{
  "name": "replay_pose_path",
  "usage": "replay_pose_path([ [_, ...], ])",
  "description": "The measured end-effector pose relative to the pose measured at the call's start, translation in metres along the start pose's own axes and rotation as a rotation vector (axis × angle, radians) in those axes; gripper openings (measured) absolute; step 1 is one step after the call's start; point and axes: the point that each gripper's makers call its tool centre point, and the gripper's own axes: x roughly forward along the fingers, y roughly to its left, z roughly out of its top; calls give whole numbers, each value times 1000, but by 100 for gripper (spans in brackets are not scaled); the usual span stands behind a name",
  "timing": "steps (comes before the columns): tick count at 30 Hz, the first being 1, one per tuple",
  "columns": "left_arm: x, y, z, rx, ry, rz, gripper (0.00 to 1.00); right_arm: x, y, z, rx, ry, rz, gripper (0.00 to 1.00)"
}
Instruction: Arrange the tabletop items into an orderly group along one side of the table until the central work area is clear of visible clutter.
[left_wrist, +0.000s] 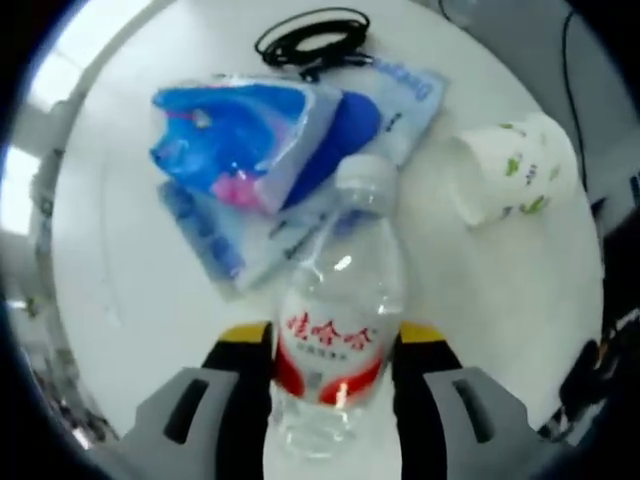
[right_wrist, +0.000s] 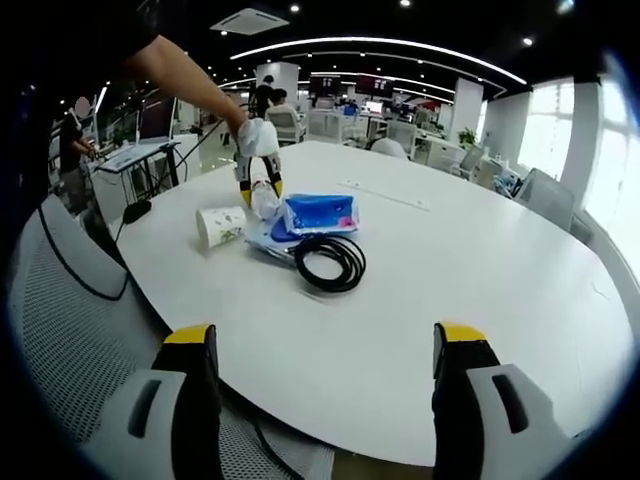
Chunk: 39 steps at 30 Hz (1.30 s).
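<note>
Left gripper view: left gripper (left_wrist: 333, 372) clamps a clear ribbed plastic bottle (left_wrist: 340, 300); right gripper (right_wrist: 325, 385) gapes wide.

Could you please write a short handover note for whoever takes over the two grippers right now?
Left gripper: shut on the water bottle, held over the white table beside the other items.
Right gripper: open, holding nothing, hovering at the near table edge.
Items: blue plastic bags lie in a pile; the black cable is coiled just beyond them; the paper cup lies on its side next to the pile.
Done: the items are already close together.
Left: put the bottle down by the group, probably stand the cup upright, and tidy the cluster toward one side.
</note>
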Motion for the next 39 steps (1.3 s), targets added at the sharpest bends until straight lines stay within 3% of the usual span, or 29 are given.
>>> replay_pose_path([
  [6,1,-1,0,16,7,-32,41,0,-1,0,-1,0,-6,87],
  [7,1,-1,0,-18,16,-32,39,0,-2,0,-1,-1,-8,87],
  [17,-1,-2,1,10,21,-15,35,0,-2,0,-3,-2,-10,86],
  [22,-4,-7,0,34,55,-42,34,0,-2,0,-5,-4,-9,86],
  [28,-14,-9,-3,16,77,-50,34,0,-3,3,-4,-16,-13,86],
  [39,-32,-10,4,-46,62,-29,34,-1,-4,9,7,-46,-10,89],
])
